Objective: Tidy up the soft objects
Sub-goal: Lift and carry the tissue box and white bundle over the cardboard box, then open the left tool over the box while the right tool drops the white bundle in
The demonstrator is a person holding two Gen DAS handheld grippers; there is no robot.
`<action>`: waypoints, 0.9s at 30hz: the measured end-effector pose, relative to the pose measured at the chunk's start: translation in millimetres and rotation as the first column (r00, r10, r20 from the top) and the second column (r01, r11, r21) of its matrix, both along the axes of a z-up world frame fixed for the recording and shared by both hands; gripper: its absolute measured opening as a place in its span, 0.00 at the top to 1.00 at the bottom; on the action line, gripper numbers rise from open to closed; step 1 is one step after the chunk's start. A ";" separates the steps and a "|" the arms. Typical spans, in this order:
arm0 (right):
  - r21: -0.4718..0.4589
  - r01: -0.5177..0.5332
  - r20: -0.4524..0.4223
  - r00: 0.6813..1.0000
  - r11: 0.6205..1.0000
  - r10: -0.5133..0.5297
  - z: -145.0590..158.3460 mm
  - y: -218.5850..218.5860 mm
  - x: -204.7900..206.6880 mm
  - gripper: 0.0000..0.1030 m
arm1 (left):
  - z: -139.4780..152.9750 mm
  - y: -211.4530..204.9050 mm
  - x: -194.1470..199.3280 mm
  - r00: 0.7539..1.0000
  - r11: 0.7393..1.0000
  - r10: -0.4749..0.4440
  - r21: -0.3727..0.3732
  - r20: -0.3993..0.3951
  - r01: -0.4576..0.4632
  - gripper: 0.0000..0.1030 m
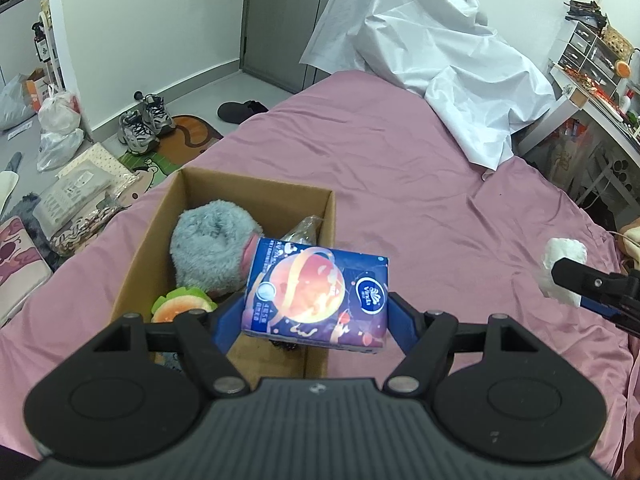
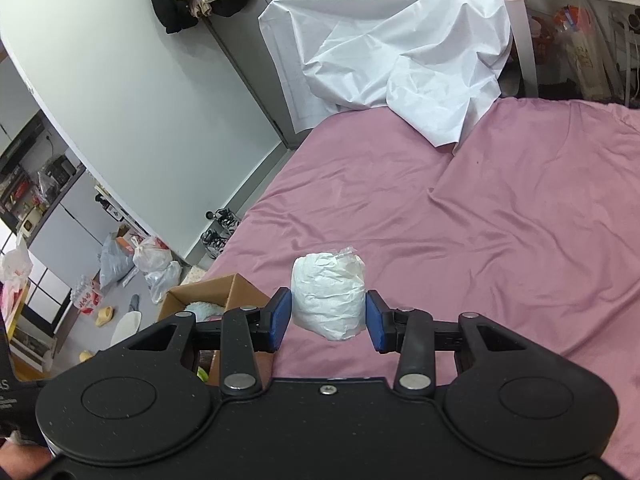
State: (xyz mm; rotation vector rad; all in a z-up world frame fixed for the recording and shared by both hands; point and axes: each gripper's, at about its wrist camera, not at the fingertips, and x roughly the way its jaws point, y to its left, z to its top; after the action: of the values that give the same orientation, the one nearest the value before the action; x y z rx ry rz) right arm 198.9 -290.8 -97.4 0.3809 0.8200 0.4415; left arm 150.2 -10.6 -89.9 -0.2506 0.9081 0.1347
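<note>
Box (image 1: 132, 256): open, on the pink bed (image 1: 400, 160); holds a grey plush (image 1: 212, 248), a green-orange toy (image 1: 182, 304), perhaps a clear bag (image 1: 304, 228).
Left gripper (image 1: 316, 316): clamps the tissue pack (image 1: 316, 296) above the box's right wall.
Right gripper (image 2: 326, 316): pinches a white roll (image 2: 328, 296) over the bed.

We see a dark blue tissue pack (image 1: 316, 296) with an orange-pink planet print, a grey-blue plush (image 1: 212, 248), a brown cardboard box (image 1: 256, 196), a white wrapped roll (image 2: 329, 300), a mauve-pink bedsheet (image 1: 380, 152) and a white sheet (image 2: 400, 48).
</note>
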 end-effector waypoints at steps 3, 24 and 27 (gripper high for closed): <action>0.016 0.006 -0.011 1.000 1.000 -0.006 -2.4 3.4 -4.9 0.62 | -6.6 3.1 0.0 1.000 1.000 0.006 -0.001 -0.012 -0.006 0.29; -0.030 -0.091 -0.003 0.996 0.995 0.091 -5.7 42.8 -5.4 0.62 | -38.0 23.8 10.0 0.997 0.999 0.037 -0.033 -0.071 -0.040 0.28; -0.032 -0.093 -0.006 0.996 0.995 0.093 -6.1 44.4 -4.5 0.62 | -37.2 26.5 10.2 0.997 0.998 0.037 -0.044 -0.072 -0.040 0.28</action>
State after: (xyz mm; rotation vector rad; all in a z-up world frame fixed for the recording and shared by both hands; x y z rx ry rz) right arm 194.4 -246.3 -103.5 0.3152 0.8501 0.5136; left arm 160.4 15.9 -127.0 -0.3071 0.9784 0.1599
